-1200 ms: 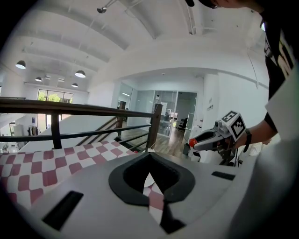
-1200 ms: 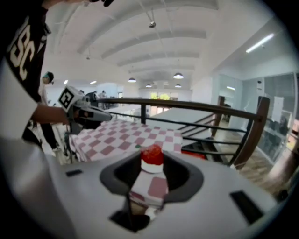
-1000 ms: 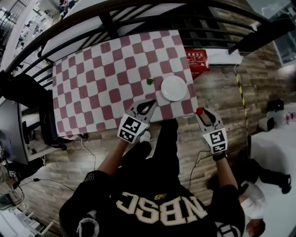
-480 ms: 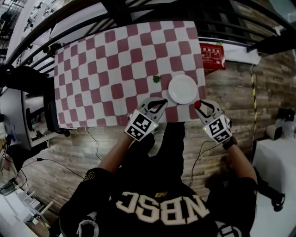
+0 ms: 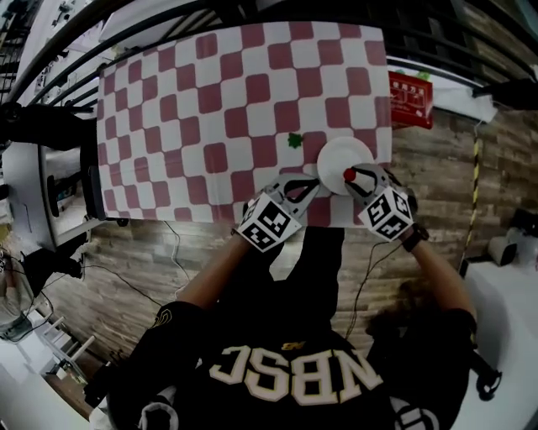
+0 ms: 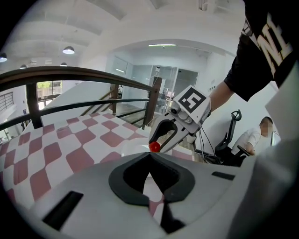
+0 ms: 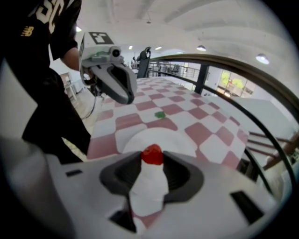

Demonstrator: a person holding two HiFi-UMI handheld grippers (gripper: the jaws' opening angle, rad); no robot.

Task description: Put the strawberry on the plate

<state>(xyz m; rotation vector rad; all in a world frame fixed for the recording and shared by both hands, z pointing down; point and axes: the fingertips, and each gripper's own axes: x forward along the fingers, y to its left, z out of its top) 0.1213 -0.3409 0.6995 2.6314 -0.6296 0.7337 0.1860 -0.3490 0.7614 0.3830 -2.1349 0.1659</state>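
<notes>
A small red strawberry (image 5: 349,175) is pinched at the tips of my right gripper (image 5: 350,176), which is shut on it. It hangs over the near rim of the white plate (image 5: 340,154), at the table's front right. The right gripper view has the strawberry (image 7: 152,155) just in front of the plate (image 7: 140,137). My left gripper (image 5: 312,182) sits just left of the plate, shut on nothing. From the left gripper view (image 6: 149,155) I see the right gripper (image 6: 156,145) holding the berry (image 6: 154,146) above the plate (image 6: 132,149).
A red-and-white checkered cloth (image 5: 210,101) covers the table. A small green leaf piece (image 5: 294,140) lies left of the plate. A red box (image 5: 410,99) sits past the table's right edge. A dark curved railing (image 5: 168,21) runs behind the table. Below is wooden floor (image 5: 151,260).
My right gripper has carried the strawberry from beyond the table's front right corner to over the plate's near rim. The left gripper moved forward too, up beside the plate.
</notes>
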